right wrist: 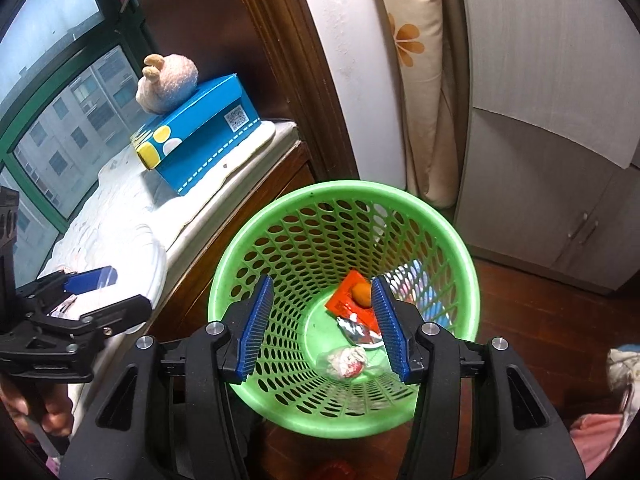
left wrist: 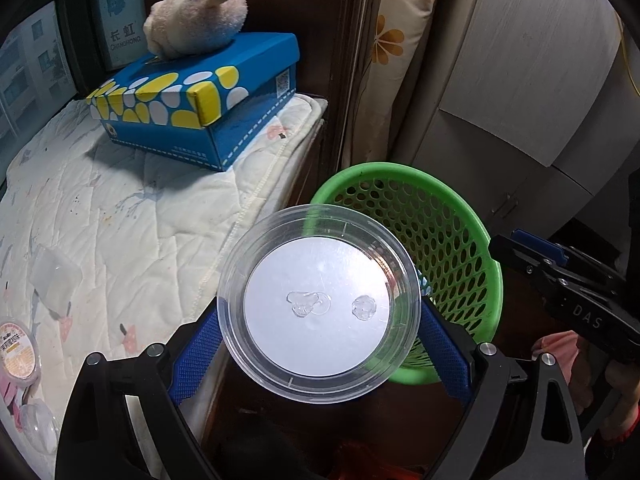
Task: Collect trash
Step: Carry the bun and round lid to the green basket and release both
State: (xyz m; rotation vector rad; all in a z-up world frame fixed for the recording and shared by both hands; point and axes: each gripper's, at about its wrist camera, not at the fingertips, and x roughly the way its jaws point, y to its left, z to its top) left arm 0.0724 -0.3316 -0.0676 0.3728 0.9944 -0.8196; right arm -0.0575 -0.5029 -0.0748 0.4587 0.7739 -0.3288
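Bedroom, padded window ledge point(left wrist: 132, 216) beside dark wood floor. Item: clear plastic lid point(left wrist: 319, 304), clamped edgewise in my left gripper point(left wrist: 319, 336), near green mesh wastebasket point(right wrist: 344, 304). Item: my right gripper point(right wrist: 320, 324), jaws parted, empty, over basket. Step: carrying lid binward; next, centre over rim, release. Right view alone shows binned orange wrapper point(right wrist: 348, 300) and wad point(right wrist: 344, 362).

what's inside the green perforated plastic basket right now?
In the green perforated plastic basket: an orange-red wrapper with an orange lump on it, crumpled silver foil, and a balled clear wrapper. The right gripper's fingers cover part of the bottom.
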